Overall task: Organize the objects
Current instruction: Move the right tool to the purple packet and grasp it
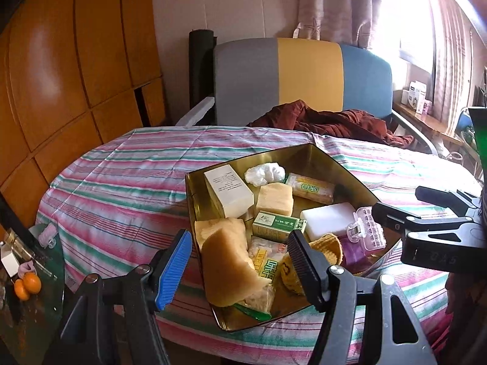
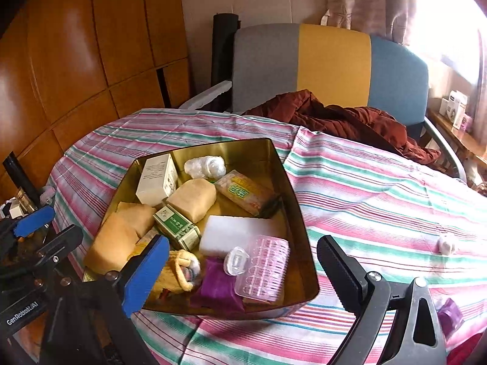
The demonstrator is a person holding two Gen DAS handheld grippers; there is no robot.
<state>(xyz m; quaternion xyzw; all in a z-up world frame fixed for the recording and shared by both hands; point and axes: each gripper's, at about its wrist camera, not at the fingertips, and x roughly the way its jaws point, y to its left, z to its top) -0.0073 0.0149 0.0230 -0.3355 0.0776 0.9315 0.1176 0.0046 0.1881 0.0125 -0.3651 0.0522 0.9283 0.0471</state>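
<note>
A gold metal tin (image 1: 307, 155) (image 2: 292, 182) sits on the striped tablecloth, filled with several items: tan sponges (image 1: 225, 270) (image 2: 191, 199), a white box (image 1: 228, 194) (image 2: 156, 179), a green box (image 1: 278, 225) (image 2: 178, 225), a white block (image 1: 327, 220) (image 2: 234, 234), a pink hair roller (image 1: 369, 228) (image 2: 264, 269) and snack packets. My left gripper (image 1: 237, 261) is open and empty above the tin's near corner. My right gripper (image 2: 243, 276) is open and empty over the tin's near right edge; it also shows in the left wrist view (image 1: 404, 206).
A small white wad (image 2: 446, 245) and a purple packet (image 2: 450, 318) lie on the cloth (image 2: 380, 200) right of the tin. A grey, yellow and blue chair (image 1: 304, 76) with a maroon garment (image 1: 334, 121) stands behind. Oranges (image 1: 27, 286) sit on a side table at left.
</note>
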